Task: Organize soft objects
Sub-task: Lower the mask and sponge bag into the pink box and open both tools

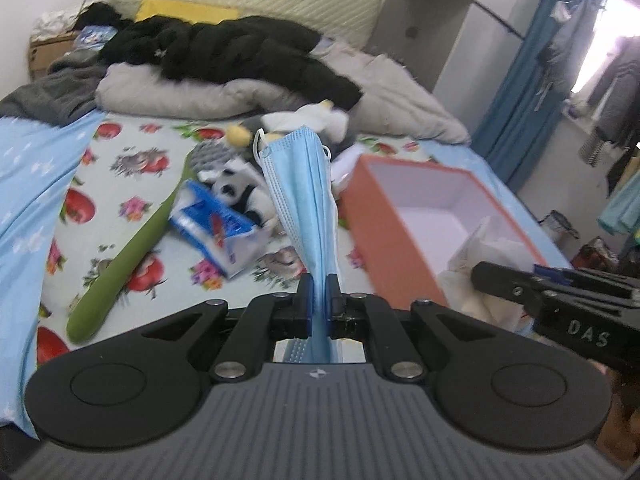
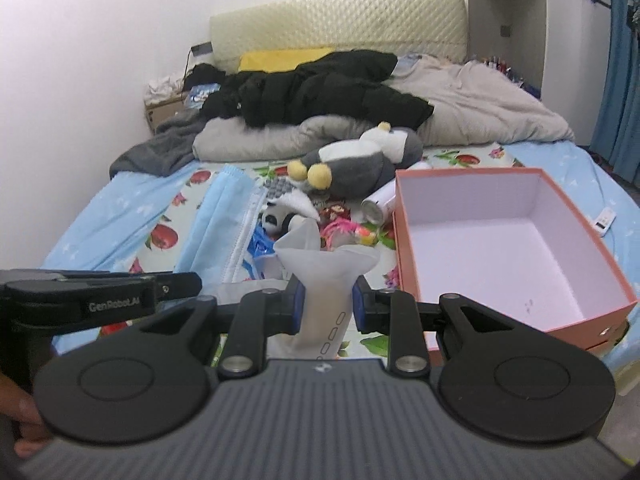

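While both tongs hang above the bed (image 2: 120, 208), the left tongs (image 1: 319, 300) pinch a blue face mask (image 1: 304, 184) pointing lengthwise away, and the right tongs (image 2: 326, 304) clamp a white bag (image 2: 326, 276); the open orange box (image 2: 500, 240) lies right, nearer the right hand.

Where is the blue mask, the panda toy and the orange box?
blue mask (image 1: 306, 200), left wrist view, middle of its pleated cloth above the gripper.
panda toy (image 1: 236, 192), left wrist view, its white and black face.
orange box (image 2: 532, 252), right wrist view, its white inside floor.
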The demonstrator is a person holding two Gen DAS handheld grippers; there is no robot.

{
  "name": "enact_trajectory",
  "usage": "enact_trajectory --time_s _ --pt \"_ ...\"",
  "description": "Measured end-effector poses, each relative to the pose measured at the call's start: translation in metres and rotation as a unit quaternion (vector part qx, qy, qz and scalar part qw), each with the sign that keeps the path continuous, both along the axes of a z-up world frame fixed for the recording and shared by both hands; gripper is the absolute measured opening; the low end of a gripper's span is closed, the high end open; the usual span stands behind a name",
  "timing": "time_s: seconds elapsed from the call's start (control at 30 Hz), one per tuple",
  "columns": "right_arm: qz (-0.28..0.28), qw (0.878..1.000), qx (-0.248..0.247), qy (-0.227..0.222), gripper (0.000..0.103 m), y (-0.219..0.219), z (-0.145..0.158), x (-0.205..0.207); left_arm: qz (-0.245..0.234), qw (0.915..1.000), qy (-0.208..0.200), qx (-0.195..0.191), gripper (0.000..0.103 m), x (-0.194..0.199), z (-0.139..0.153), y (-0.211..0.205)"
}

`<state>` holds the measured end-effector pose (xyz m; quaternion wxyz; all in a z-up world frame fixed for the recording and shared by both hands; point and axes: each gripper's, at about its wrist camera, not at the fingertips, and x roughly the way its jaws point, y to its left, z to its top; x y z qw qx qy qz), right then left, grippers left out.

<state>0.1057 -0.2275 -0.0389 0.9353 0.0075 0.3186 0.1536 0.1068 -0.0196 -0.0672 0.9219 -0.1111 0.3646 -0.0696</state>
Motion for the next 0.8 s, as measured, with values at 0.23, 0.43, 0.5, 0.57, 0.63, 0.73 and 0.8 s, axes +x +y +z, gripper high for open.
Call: enact_trajectory --time_s 0.23,0.43,0.5,0.57,0.63,0.73,0.8 --pt "-0.031 0.999 0.006 -0.015 0.028 -0.025 0.015 -0.008 -0.042 0.9986 -0.026 -0.019 0.007 -0.007 0.031 -0.027" --pt "-0.07 0.997 0.007 -0.014 0.028 -0.056 0.015 0.0 -0.084 0.9956 -0.031 -0.026 0.007 0.009 0.044 -0.06" --pt "-0.088 0.996 0.007 -0.008 0.028 -0.069 0.013 0.008 -0.097 0.9945 -0.028 -0.03 0.007 0.018 0.046 -0.072" --pt "-0.102 0.995 0.008 -0.002 0.028 -0.082 0.01 0.016 -0.111 0.9931 -0.023 -0.03 0.007 0.03 0.047 -0.087" --pt "-0.117 0.993 0.005 0.007 0.028 -0.094 0.005 0.029 -0.128 0.9911 -0.019 -0.032 0.007 0.046 0.047 -0.103" --pt "-0.133 0.991 0.006 0.021 0.028 -0.11 -0.004 0.05 -0.149 0.9882 -0.005 -0.036 0.007 0.076 0.042 -0.126" --pt "-0.145 0.989 0.004 0.033 0.028 -0.12 -0.012 0.068 -0.159 0.9867 0.003 -0.034 0.007 0.098 0.036 -0.139"
